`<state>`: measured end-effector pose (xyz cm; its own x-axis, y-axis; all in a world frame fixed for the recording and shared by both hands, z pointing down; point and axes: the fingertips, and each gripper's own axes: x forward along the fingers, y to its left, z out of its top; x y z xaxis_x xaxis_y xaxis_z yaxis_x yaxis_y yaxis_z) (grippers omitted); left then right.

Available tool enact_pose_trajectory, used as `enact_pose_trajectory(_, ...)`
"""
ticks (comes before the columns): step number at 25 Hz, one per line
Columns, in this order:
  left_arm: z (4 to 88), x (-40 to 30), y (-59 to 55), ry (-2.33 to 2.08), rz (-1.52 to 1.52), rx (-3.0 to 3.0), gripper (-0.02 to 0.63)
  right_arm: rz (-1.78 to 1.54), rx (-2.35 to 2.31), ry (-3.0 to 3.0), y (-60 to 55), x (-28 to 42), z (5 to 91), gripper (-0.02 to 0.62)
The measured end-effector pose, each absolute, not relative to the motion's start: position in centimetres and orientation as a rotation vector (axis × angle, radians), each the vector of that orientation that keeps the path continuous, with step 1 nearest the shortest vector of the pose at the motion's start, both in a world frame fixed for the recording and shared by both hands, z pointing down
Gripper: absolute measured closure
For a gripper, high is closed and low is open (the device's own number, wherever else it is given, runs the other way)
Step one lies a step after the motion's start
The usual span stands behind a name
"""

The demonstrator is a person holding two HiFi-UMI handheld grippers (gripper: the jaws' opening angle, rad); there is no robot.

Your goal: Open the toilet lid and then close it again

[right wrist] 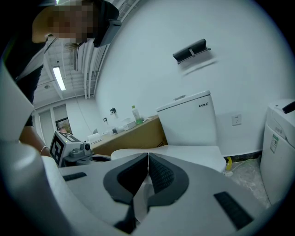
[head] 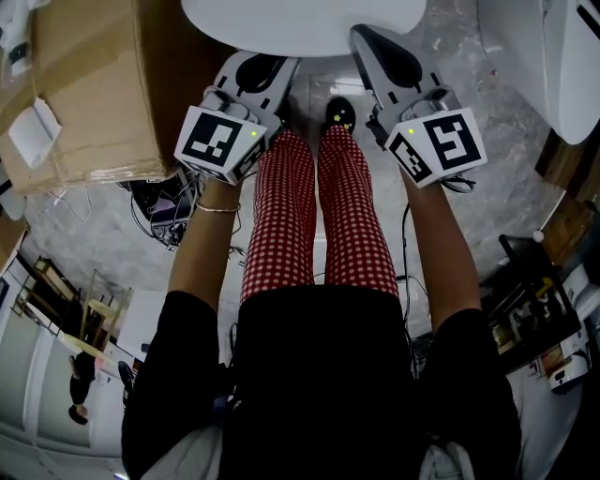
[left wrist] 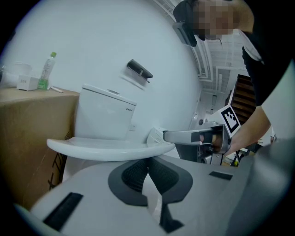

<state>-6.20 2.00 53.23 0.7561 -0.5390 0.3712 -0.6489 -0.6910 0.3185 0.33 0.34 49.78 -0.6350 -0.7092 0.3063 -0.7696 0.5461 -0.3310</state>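
Both grippers are up at the toilet lid (head: 300, 23), which lies flat and closed at the top of the head view. The left gripper (left wrist: 147, 169) is clenched, its dark ribbed pads pressed together with nothing between them, and it sits low just in front of the lid's front edge. The right gripper (right wrist: 147, 167) is clenched and empty too. From the left gripper view its tip sits right at the lid's side rim, though whether it touches is hard to call.

Now the writing. The tank (right wrist: 189, 117) carries a small dark brand mark near its top, too tiny to read. Each gripper's cube shows bold black-and-white square markers, no letters. The white appliance (right wrist: 279, 147) on the right has a small label with green on it, unreadable.

A green-capped bottle (left wrist: 47, 71) stands on the cardboard box (head: 84, 84) to the left of the toilet. There's a dark fixture (right wrist: 191, 50) on the wall above the tank and a wall socket (right wrist: 236, 120) beside it. Red checked trousers (head: 319, 216) fill the middle of the head view.
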Motion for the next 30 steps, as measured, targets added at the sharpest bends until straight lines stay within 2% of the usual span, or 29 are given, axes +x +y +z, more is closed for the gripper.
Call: enact_pose_trajectory(30,57.9,-6.4,4.8,-0.826,0.378,2.523,0.603,0.683,1.31,-2.57,2.4,-0.3,54.1,0.575)
